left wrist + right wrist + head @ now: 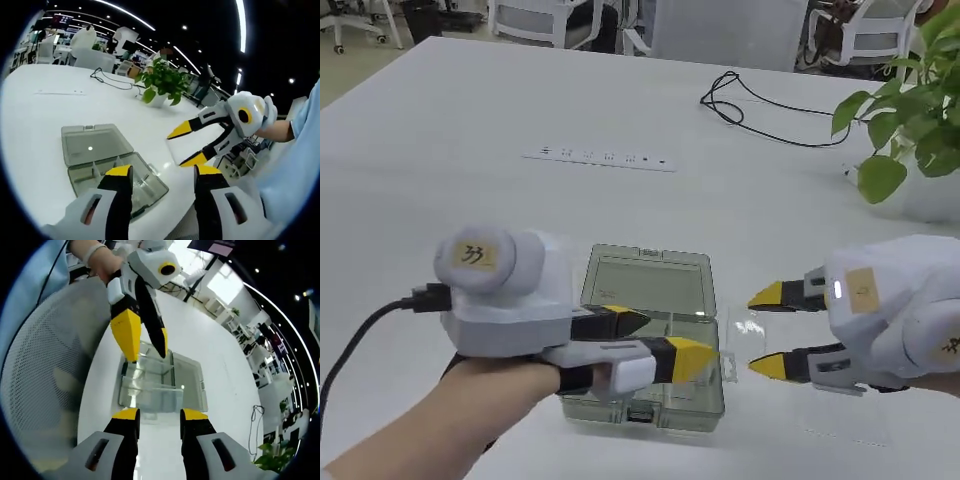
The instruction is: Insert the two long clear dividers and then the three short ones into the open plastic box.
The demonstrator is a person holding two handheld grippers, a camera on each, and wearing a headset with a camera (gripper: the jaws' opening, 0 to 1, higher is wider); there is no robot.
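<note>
The open clear plastic box (695,408) lies near the table's front edge, its lid (650,280) folded flat behind the base. Clear dividers (150,382) stand inside the base (80,181), but their number is hard to tell. My left gripper (680,338) hovers open over the base, jaws pointing right. My right gripper (752,333) is open just right of the box, jaws pointing left at the other gripper, with a faint clear glint on the table between them. The left gripper view shows its own jaws (162,172) apart and the right gripper (176,150) beyond.
A white power strip (600,157) lies mid-table and a black cable (750,105) loops at the back right. A potted plant (910,120) stands at the right edge. Office chairs (545,20) line the far side. A mesh chair back (45,390) sits beside the table.
</note>
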